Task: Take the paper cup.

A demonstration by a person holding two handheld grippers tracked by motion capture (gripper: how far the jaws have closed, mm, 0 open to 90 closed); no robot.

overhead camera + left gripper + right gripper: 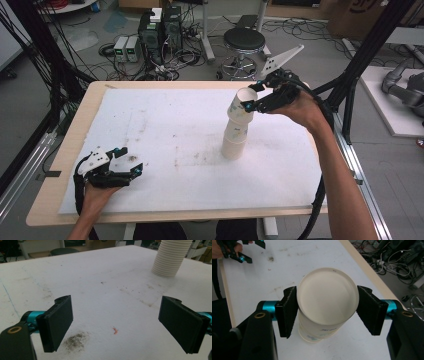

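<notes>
Reaching in from the right, the right tool [254, 95] clamps the top cup [327, 297], wrist raised.

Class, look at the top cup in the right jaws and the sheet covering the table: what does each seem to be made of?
Top cup: probably paper, matte cream, thin rolled rim, printed side. Sheet: looks like white foam or felt, matte, slightly rough and stained; which one is unclear.

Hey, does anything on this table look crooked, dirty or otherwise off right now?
The stack of paper cups looks askew: its top cup, clamped in the right gripper, tilts away from the cups below. The white table cover is stained, with a dark smudge between the open left gripper's jaws.
</notes>
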